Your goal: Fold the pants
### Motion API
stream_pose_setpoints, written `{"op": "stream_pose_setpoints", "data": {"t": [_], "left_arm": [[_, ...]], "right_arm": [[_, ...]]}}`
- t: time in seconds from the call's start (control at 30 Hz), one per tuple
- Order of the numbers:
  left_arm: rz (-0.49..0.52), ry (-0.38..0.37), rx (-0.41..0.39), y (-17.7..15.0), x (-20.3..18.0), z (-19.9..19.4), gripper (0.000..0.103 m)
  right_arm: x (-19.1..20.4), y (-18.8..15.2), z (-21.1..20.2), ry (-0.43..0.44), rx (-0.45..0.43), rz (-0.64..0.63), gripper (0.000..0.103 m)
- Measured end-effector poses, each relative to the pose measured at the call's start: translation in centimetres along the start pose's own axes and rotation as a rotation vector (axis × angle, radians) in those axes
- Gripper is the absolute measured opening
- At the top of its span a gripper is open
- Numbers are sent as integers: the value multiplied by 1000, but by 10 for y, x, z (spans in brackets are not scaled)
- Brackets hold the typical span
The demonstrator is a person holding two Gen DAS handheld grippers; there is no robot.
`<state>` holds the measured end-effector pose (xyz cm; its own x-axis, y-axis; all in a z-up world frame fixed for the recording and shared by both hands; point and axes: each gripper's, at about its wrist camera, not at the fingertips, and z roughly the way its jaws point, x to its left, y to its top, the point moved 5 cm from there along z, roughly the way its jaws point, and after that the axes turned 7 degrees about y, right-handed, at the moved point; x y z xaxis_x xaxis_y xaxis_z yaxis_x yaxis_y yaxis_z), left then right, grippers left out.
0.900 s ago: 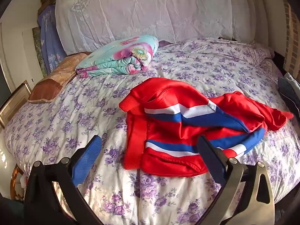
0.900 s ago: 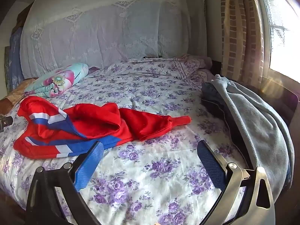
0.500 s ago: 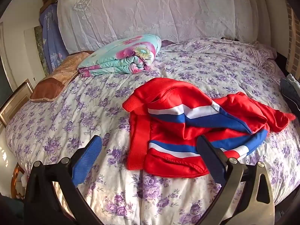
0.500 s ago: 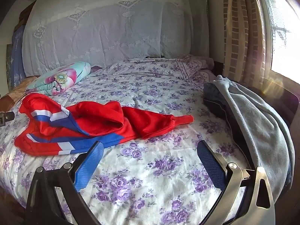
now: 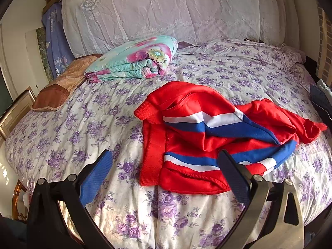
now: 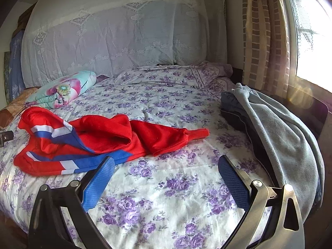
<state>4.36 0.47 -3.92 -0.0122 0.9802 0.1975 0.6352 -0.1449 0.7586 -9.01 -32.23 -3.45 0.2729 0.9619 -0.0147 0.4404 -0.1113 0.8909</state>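
The red pants (image 5: 209, 137) lie crumpled on the floral bed (image 5: 83, 128), unmoved since the earlier frames. The left gripper (image 5: 165, 158) has edged closer, its fingers spread wide and empty just short of the waistband. The right gripper (image 6: 166, 161) has likewise crept forward, fingers apart over bare sheet beside the pants' near edge.

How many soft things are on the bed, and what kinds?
Pants: 1, red with blue and white stripes, crumpled
Folded quilt: 1, flowery
Brown pillow: 1
Grey blanket: 1, over a dark bundle I cannot identify
Total: 4
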Motion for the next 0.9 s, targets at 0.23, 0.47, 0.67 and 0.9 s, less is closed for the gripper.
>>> {"op": "stream_pose_setpoints", "data": {"t": [0.23,0.47,0.67,0.9], "left_arm": [[-1,1,-3,0,-1,0,99],[-4,2,3,0,0,1,99],[-6,5,5,2,2,0,99],[-8,1,9,1,4,1,99]], "right_arm": [[2,-2,2,-5,14,-7,100],[6,-5,3,7,18,-15,100],[15,-7,-1,23,4,-46,100],[16,-7,-1,23,3,-48,100]]}}
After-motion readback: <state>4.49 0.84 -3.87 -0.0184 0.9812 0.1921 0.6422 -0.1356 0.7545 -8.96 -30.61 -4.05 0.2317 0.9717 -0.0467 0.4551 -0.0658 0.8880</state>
